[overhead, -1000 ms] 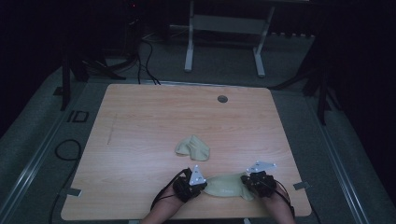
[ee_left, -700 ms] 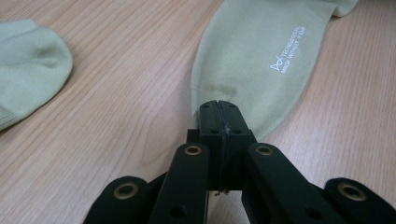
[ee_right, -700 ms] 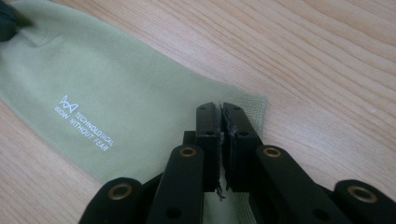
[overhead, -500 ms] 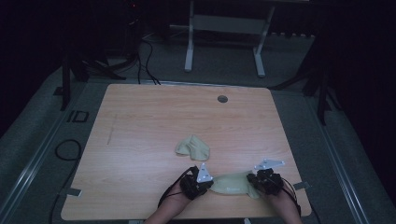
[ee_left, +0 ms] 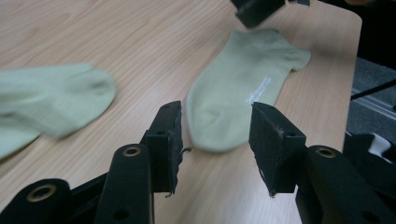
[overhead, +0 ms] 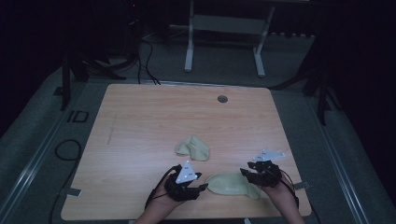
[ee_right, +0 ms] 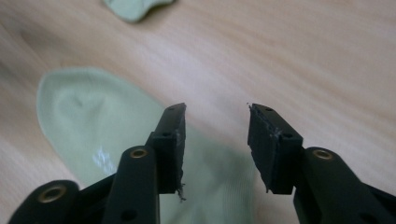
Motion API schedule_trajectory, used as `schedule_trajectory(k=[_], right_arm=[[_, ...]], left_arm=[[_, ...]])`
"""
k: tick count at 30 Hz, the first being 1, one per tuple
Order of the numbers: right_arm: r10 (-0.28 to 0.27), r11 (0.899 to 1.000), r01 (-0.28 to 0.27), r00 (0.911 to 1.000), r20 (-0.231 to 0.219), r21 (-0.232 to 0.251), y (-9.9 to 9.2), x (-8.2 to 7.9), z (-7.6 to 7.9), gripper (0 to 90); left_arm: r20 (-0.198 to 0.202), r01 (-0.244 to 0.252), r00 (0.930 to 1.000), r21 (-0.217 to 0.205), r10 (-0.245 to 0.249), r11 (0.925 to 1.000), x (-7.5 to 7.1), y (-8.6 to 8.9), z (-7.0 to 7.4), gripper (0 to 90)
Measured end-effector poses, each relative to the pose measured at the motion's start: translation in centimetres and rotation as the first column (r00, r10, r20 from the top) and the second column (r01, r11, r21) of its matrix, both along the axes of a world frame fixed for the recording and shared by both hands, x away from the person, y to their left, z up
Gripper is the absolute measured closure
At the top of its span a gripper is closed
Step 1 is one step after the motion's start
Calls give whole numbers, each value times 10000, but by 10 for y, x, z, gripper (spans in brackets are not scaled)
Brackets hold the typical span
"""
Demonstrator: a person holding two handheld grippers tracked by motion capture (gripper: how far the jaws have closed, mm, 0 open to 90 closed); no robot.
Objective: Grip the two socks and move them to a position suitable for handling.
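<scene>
Evidently both spread-jawed grippers, left gripper (ee_left: pixel 217 140) and right gripper (ee_right: pixel 215 140), should pinch the flat sock (overhead: pixel 231 184) by opposite ends.

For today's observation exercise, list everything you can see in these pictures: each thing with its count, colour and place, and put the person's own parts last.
flat sock: one, pale green, near table edge, between the two grippers.
crumpled sock: one, pale green, mid-table, beyond the flat one.
table: one, light wood, centre of the high view.
grommet: one, grey, round, far side of the tabletop.
white frame: one, on the floor beyond the table.
cables: black, on the floor left of and behind the table.
left gripper: one, black, jaws open, at the flat sock's toe end.
right gripper: one, black, jaws open, over the flat sock's other end.
hands: two, at the near edge.
</scene>
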State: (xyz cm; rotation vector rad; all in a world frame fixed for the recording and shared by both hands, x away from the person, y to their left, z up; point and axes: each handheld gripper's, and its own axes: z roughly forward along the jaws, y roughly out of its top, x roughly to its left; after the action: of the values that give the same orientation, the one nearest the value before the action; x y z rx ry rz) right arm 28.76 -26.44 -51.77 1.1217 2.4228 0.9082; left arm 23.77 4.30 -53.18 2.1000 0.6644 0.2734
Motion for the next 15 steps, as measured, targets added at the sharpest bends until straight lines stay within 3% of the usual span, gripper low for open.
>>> schedule_trajectory(k=[3, 8, 15], right_arm=[[65, 10000, -65, 9999, 151, 54, 7, 8, 6, 519], [277, 9995, -282, 9992, 300, 170, 25, 24, 16, 482], [700, 9975, -700, 9973, 200, -30, 55, 44, 19, 482]], left_arm=[[-138, -189, 9997, 233, 193, 9995, -4, 18, -6, 550], [-504, -825, 9952, 192, 834, 9964, -15, 47, -22, 550], [-600, -1144, 9915, 249, 1157, 9931, -22, 63, -27, 550]])
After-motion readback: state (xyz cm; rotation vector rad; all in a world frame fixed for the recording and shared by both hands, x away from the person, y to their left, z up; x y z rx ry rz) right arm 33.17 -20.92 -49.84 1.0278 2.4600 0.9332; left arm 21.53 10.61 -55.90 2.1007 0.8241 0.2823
